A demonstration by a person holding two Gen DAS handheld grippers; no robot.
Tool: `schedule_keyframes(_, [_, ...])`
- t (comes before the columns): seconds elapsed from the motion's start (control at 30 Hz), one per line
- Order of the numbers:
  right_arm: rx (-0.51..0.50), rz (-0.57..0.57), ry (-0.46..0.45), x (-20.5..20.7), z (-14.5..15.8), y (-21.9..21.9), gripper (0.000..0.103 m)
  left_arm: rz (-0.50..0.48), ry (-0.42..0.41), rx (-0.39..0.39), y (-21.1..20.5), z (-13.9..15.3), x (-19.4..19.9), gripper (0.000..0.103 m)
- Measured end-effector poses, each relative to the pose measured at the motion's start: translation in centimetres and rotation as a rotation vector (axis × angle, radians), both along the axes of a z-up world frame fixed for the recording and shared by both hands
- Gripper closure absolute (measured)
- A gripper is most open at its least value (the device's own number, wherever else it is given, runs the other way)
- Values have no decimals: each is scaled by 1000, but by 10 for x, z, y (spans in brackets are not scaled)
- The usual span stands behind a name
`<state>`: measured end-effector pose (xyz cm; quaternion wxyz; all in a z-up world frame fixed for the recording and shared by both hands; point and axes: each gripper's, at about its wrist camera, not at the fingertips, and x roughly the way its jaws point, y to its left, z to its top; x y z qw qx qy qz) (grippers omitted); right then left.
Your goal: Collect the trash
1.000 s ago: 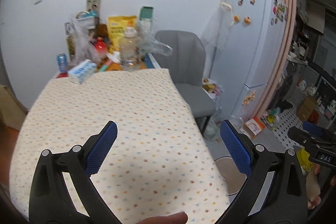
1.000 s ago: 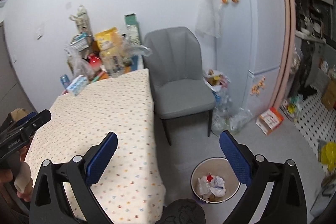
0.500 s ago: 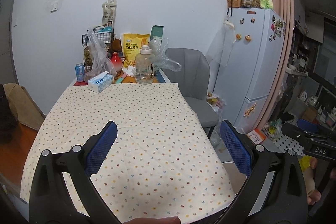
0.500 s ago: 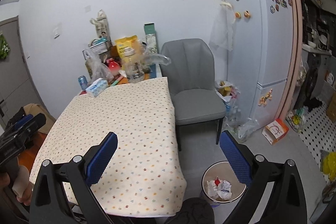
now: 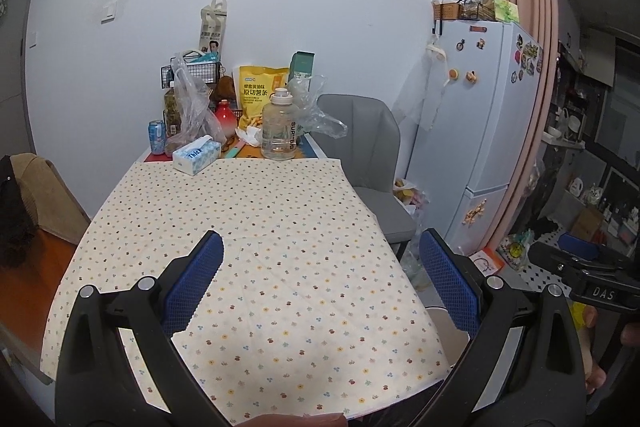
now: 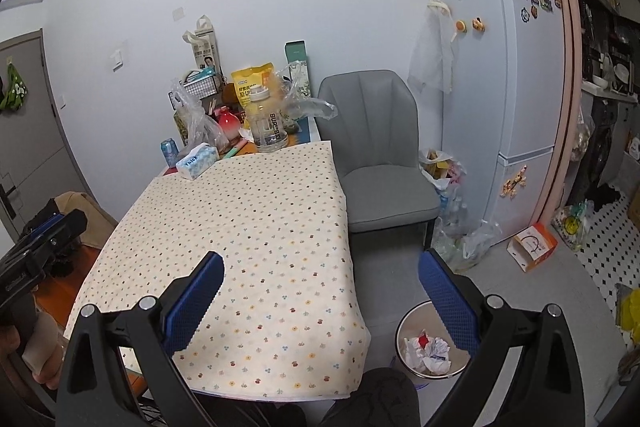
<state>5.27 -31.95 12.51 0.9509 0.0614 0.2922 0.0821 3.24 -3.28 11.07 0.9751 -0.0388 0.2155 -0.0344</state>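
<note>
Cream cloth, dotted with small flowers, is seen covering the table (image 5: 256, 227) from its near edge to about the far third, and no loose scrap is seen on it. Compared with a second ago, both views have been raised and drawn back: the table was then viewed steeply from above and close, and is now taken in whole, with the far-edge clutter upright and legible. This is judged to mean that the surface is being surveyed, or the collecting is nearly done, not that a pick is under way. The left gripper (image 5: 320, 291) is held with its blue pads wide apart and nothing between them, above the near half of the cloth; the right gripper (image 6: 320, 291) is likewise spread and empty, over the near right corner of the table. The waste bin (image 6: 430, 371) is found on the floor off that near right corner, below the right gripper's right finger, with crumpled paper (image 6: 434, 349) already inside. Listed at the far edge: tissue box (image 5: 197, 157), blue can (image 5: 157, 137), large clear bottle (image 5: 279, 131), yellow snack bag (image 5: 260, 93), loose plastic bags (image 5: 192, 111), and a crumpled white scrap (image 5: 250, 137) beside the bottle, well apart from both grippers. That scrap is judged the likeliest remaining candidate.
</note>
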Motion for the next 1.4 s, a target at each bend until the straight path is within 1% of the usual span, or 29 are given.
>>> schedule_keyframes(0.2, [12,-3,-4,2,-3,-3,8,10,-10,5,-1,0,-2,6])
schedule_keyframes(0.37, [12,11,-16,-1,-3,-6,8,2,-15,8,-2,-1,-7,6])
schedule_keyframes(0.63, [22,0,-23,-6,-3,-7,8,-1,-23,14,-4,0,-11,6])
schedule_keyframes(0.83, [15,18,-17,-6,-5,-2,8,4,-21,12,-4,0,-12,6])
schedule_keyframes(0.93, [28,33,-5,-4,-7,-2,8,8,-18,11,-3,-1,-13,6])
schedule_keyframes(1.4, [26,49,1,-3,-11,-1,8,8,-15,9,-2,-2,-13,6])
